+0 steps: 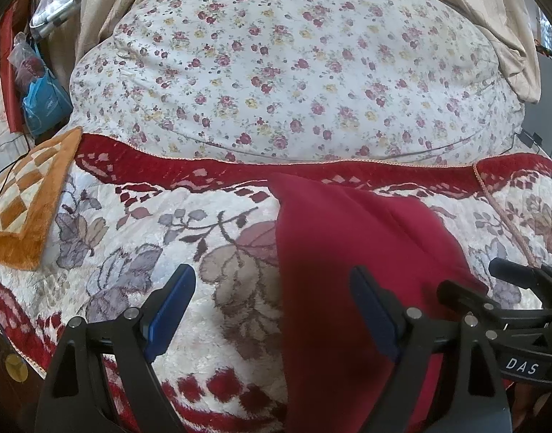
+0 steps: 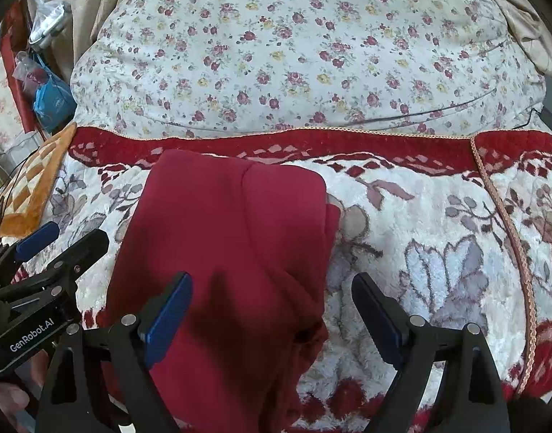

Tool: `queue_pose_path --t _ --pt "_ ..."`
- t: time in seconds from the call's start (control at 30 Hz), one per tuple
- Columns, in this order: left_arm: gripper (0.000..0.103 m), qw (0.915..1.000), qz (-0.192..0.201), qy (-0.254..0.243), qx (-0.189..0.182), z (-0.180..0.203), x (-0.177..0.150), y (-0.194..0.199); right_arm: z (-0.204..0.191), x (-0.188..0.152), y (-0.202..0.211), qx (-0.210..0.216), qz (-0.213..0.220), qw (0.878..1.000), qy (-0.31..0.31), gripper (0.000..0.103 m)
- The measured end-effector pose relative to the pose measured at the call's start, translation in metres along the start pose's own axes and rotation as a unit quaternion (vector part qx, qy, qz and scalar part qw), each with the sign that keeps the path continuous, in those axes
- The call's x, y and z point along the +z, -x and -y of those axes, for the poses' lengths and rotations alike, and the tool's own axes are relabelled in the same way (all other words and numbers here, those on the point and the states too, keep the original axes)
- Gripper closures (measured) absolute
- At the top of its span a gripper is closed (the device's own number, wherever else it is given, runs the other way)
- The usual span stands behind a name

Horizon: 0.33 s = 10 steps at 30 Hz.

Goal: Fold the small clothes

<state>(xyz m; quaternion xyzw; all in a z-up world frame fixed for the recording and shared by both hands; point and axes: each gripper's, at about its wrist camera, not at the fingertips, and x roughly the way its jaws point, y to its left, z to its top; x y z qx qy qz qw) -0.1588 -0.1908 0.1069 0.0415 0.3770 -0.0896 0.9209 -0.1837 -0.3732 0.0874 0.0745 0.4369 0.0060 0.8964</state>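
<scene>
The red garment (image 2: pixel 225 238) lies on the floral blanket (image 2: pixel 438 223) that covers the bed, already doubled over on itself, with a rounded folded edge at its far end and a second layer peeking out along its right side. It sits ahead of and below both tools, which hang side by side above its near end.

The left hand-held gripper (image 1: pixel 272 310) has its jaws wide apart and empty; its left finger is over bare blanket and its right finger over the cloth, so the garment's left edge runs between them. The right hand-held gripper (image 2: pixel 272 310) mirrors this, jaws apart and holding nothing, with the garment's right edge between its 2 fingers. That straddling stance looks deliberate: each tool is lined up over 1 side edge, probably ready to pinch the near corners and carry them toward the far edge for another fold.

Beyond the garment, a flowered quilt (image 1: pixel 294 72) rises past the blanket's red border, and an orange checked mat (image 1: pixel 26 198) lies off to the left, well apart.
</scene>
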Motion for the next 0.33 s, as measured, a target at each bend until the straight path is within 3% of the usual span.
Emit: queue_pose_path --t 0.33 --pt "0.017 0.9999 -0.003 -0.006 -0.01 0.0018 0.001 -0.0032 0.0006 0.0 0.0012 0.0 -0.001 1.0 -0.002 0.01"
